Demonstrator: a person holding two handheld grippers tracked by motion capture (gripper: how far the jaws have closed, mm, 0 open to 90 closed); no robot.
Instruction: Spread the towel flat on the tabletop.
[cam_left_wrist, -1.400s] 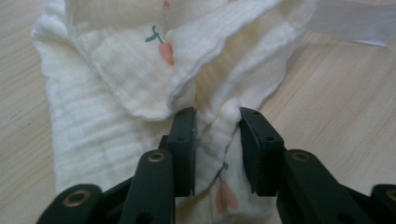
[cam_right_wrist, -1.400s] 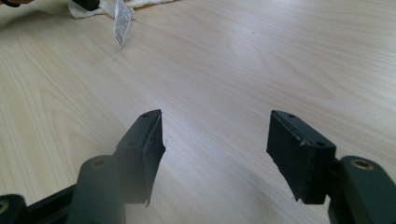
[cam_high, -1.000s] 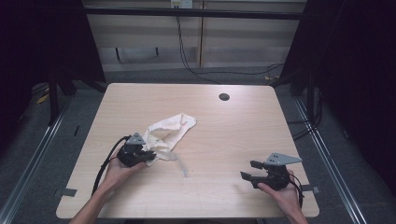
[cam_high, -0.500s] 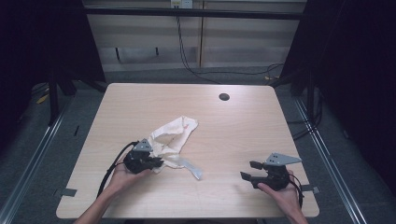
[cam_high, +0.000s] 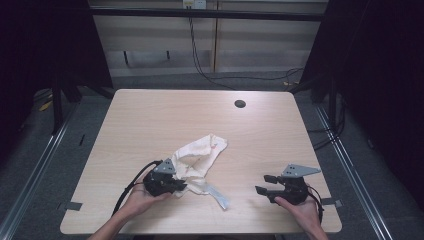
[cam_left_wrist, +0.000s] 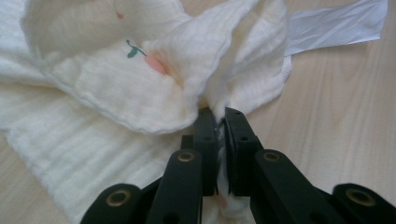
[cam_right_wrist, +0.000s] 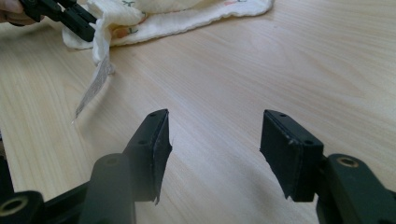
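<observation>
A: Entry. The cloth (cam_high: 197, 160) lies crumpled on the table (cam_high: 150, 115), on the near side of the small dark hole (cam_high: 240, 104) and off to the left of it. The left gripper (cam_high: 176, 186) is clamped on the cloth's near edge; in the left gripper view the jaws are pressed together with a fold of fabric (cam_left_wrist: 219, 100) pinched between them.

B: And the right gripper (cam_high: 264, 184)?

A: Near the front edge, on the near side of the hole and slightly right of it, well apart from the cloth. Its jaws have just been closing a little, yet they stand apart with nothing between them, bare wood showing through the gap.

B: The white tag (cam_high: 216, 195)?

A: A ribbon-like strip trailing from the cloth's near corner, flat on the wood, pointing toward the right gripper.

B: Judgement on the step?

A: It looks like spreading the cloth out. To do it well, the left grip should hold that pinch without twisting, since only a thin fold is caught and it could slip. The right gripper should come across low, jaws wide, and take a hemmed corner rather than the tag, which would probably just pull loose cloth along. Then both draw apart evenly, keeping the cloth low to the table.
</observation>
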